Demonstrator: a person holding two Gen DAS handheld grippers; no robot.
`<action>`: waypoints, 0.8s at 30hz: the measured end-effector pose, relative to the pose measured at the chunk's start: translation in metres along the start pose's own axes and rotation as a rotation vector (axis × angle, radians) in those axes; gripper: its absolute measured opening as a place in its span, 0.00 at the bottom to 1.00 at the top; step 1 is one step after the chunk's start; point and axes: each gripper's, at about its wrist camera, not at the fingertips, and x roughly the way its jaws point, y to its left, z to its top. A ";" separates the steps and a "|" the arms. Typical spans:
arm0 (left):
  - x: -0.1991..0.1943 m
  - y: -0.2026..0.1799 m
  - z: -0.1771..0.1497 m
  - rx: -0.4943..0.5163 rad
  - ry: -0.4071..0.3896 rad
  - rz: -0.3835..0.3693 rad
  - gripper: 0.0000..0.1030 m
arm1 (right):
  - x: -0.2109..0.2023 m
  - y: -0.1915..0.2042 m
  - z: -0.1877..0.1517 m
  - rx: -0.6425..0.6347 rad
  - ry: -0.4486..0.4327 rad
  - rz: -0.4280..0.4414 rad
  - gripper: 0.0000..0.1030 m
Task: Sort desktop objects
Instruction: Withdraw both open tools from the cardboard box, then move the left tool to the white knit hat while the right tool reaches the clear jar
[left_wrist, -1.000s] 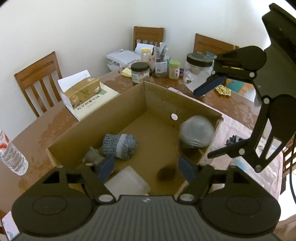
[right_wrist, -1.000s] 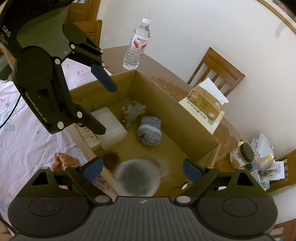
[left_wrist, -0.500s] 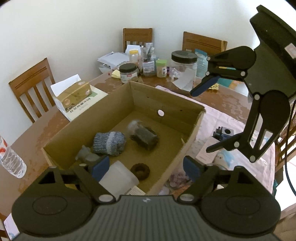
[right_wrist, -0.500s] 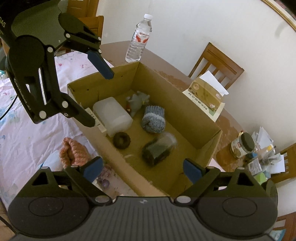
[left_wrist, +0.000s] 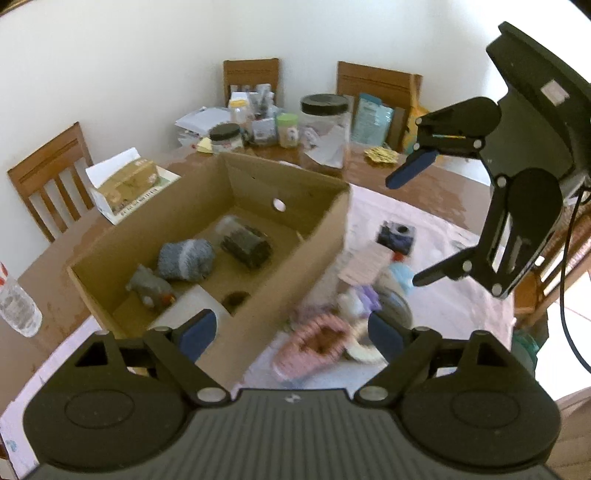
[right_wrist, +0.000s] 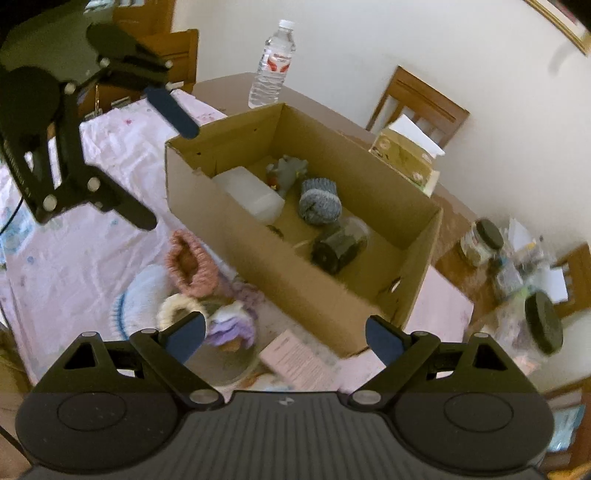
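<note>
An open cardboard box (left_wrist: 306, 254) (right_wrist: 229, 236) stands on the table. Inside lie a grey knitted roll (left_wrist: 184, 258) (right_wrist: 319, 201), a grey toy animal (left_wrist: 149, 286) (right_wrist: 288, 170), a white plastic container (right_wrist: 251, 194), a dark jar on its side (left_wrist: 245, 245) (right_wrist: 338, 247) and a dark ring (left_wrist: 236, 298). My left gripper (left_wrist: 291, 332) is open and empty above the box's near wall. My right gripper (right_wrist: 284, 338) is open and empty above the loose items in front of the box: a pink knitted piece (left_wrist: 314, 343) (right_wrist: 188, 266), a purple knit (right_wrist: 231, 328) and a card (right_wrist: 295, 360).
A water bottle (right_wrist: 273, 64) stands beyond the box. A tissue box (left_wrist: 125, 181) (right_wrist: 406, 155), jars (left_wrist: 325, 122) and papers crowd the far table. Wooden chairs (left_wrist: 48, 173) ring the table. A pink cloth (right_wrist: 74, 236) covers the near side.
Both grippers have pulled back and away from the box. The dark jar dropped into the box and came to rest on its side. The loose items outside the box came into view.
</note>
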 end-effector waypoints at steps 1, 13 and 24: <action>-0.002 -0.003 -0.005 0.001 0.001 -0.001 0.87 | -0.003 0.004 -0.003 0.011 0.000 -0.002 0.93; -0.012 -0.040 -0.048 0.001 0.016 -0.025 0.87 | -0.031 0.065 -0.044 0.111 0.048 -0.042 0.93; 0.012 -0.058 -0.058 -0.035 0.051 0.029 0.87 | -0.028 0.076 -0.077 0.146 0.068 0.002 0.94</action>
